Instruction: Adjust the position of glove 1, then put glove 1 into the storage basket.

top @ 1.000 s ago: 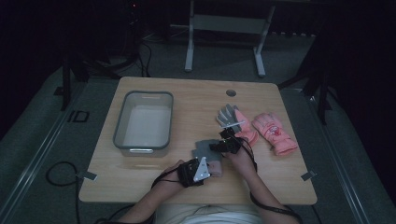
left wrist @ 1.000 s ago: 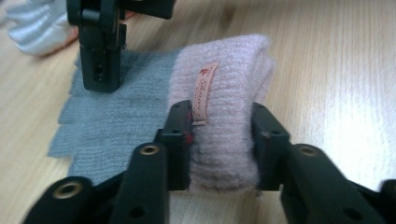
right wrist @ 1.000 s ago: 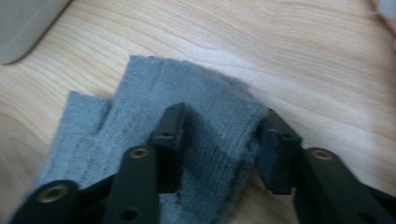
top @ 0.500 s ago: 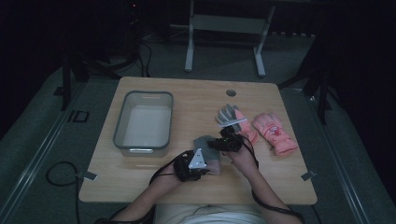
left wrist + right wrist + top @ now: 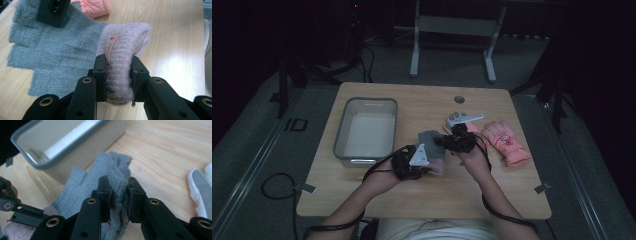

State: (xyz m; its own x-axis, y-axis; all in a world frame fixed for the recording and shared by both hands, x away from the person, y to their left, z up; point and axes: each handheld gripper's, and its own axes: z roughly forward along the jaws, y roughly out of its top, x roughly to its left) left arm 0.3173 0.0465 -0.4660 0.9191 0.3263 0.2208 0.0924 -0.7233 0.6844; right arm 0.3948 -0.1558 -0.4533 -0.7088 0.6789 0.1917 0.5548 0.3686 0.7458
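Note:
A grey knitted fingerless glove (image 5: 50,50) with a pale lilac cuff (image 5: 127,37) is stretched between both grippers just left of the table's middle (image 5: 430,141). My left gripper (image 5: 118,65) is shut on the cuff, seen from above near the person's side (image 5: 412,161). My right gripper (image 5: 118,183) is shut on the glove's finger end (image 5: 117,167); from above it sits to the glove's right (image 5: 457,141). A small label hangs from the cuff.
A grey rectangular bin (image 5: 341,131) stands empty at the table's left, close to the glove (image 5: 62,145). Pink gloves (image 5: 506,142) lie at the right, a white-and-grey glove (image 5: 457,120) beside them. A round hole (image 5: 459,99) sits near the far edge.
Both grippers have moved a little away from the person with the grey glove held between them; the left one has travelled farther.

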